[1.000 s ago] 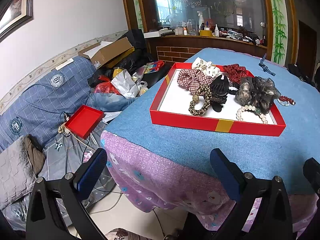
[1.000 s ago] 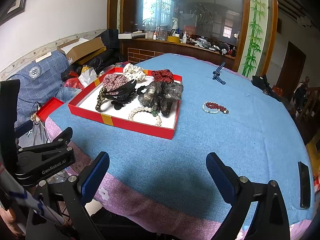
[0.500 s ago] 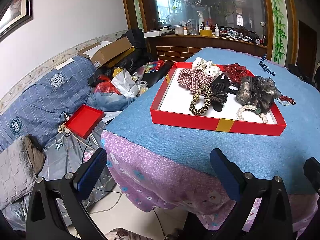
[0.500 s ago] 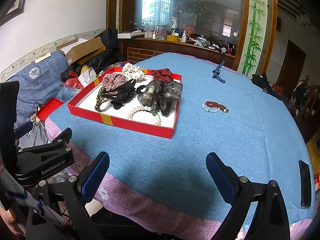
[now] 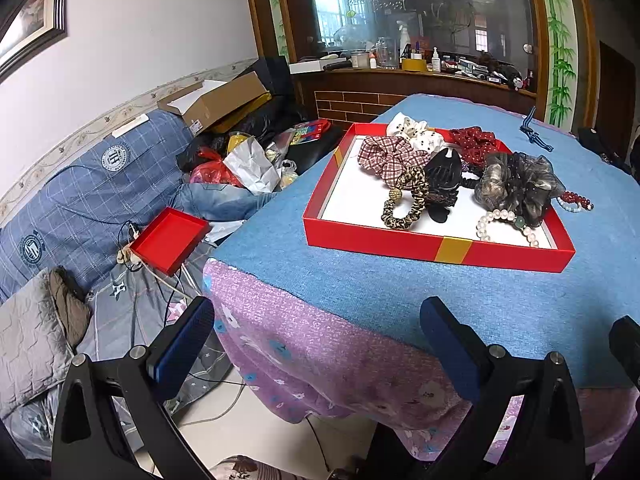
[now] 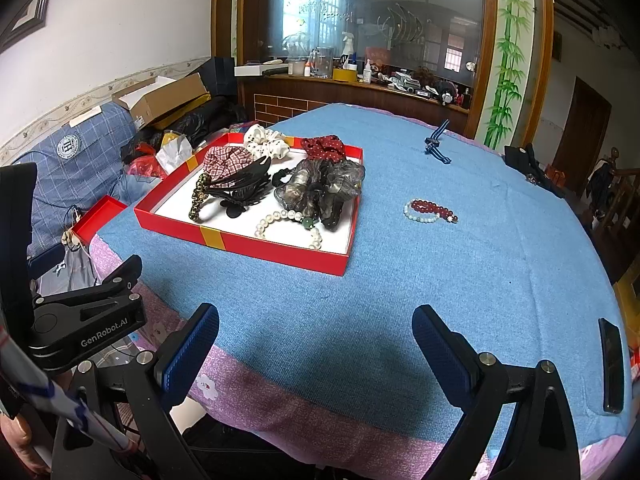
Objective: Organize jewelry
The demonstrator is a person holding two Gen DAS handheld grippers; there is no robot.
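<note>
Your left gripper point(image 5: 316, 344) hangs at the near-left corner of the table point(image 5: 400, 280), jaws spread wide and holding nothing; its left finger sits past the table edge, over the floor and the bedding beside it. Your right gripper point(image 6: 316, 352) hovers over the near edge with jaws just as wide and nothing between them.

The red tray point(image 6: 244, 246) sits on the left half of the blue cloth, near the left edge. In it lie a plaid scrunchie point(image 6: 224, 158), a white dotted scrunchie point(image 6: 266, 146), a red dotted scrunchie point(image 6: 324, 148), a black hair claw point(image 6: 240, 186), a leopard-print hair tie point(image 5: 408, 204), a grey sheer scrunchie point(image 6: 324, 188) and a pearl bracelet point(image 6: 288, 224).

Outside the tray, well to its right, a red bead bracelet point(image 6: 430, 210) lies touching a pale bead bracelet point(image 6: 416, 216) on the open cloth. Farther back rests a blue striped cord point(image 6: 438, 144). The cloth in front of the tray and across the right half is open, up to a black phone point(image 6: 612, 364) near the right edge.

You can read "GenRobot.AI" on the black clamp point(image 6: 92, 320) at the left of the right wrist view. A second, smaller red tray point(image 5: 170, 240) rests on the blue plaid bedding point(image 5: 80, 184), which carries round crest logos too small to read.
</note>
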